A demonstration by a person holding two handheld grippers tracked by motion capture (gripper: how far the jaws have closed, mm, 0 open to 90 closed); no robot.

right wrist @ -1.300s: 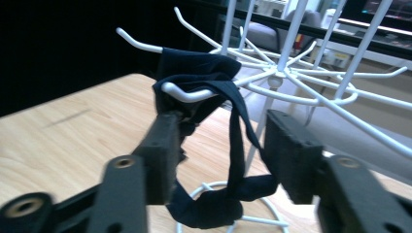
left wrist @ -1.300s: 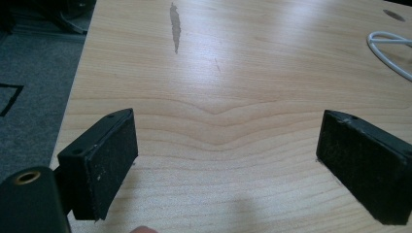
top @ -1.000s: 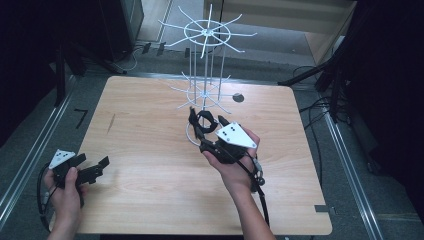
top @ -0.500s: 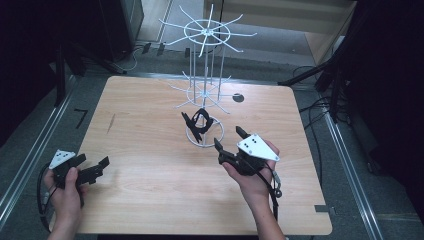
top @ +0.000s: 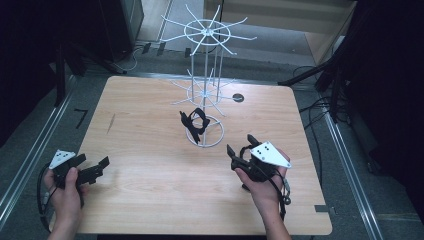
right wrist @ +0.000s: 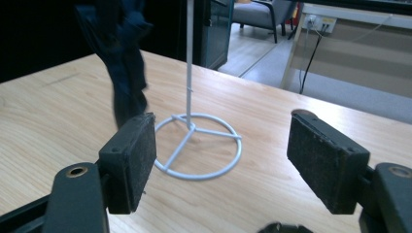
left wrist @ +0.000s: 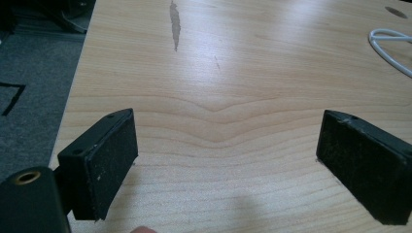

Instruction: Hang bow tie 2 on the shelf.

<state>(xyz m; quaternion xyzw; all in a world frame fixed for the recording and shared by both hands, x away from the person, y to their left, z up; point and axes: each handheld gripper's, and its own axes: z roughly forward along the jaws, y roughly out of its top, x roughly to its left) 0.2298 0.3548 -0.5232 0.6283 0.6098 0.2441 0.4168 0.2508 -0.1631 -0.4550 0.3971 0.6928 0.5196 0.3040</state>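
Observation:
A white wire rack (top: 205,90) stands mid-table on a ring base (top: 216,141). A black cloth item (top: 194,123) hangs from one of its lower arms, just above the base. My right gripper (top: 241,144) is low over the table to the right of the base, open, with nothing between its pads. In the right gripper view the jaws (right wrist: 223,141) frame the ring base (right wrist: 199,145), and the dark cloth (right wrist: 121,63) hangs at upper left. My left gripper (top: 92,165) rests open near the table's front left, with bare wood between its pads (left wrist: 111,160).
The wooden table (top: 150,200) has a small dark round hole (top: 238,98) behind the rack and a dark streak (left wrist: 174,24) on the left. Metal floor rails run along both sides. Cables lie on the floor at the right (top: 312,107).
My right gripper has drawn back from the rack, moving right and toward the person, jaws still apart. The black cloth stays hanging on the rack. The left gripper has not moved.

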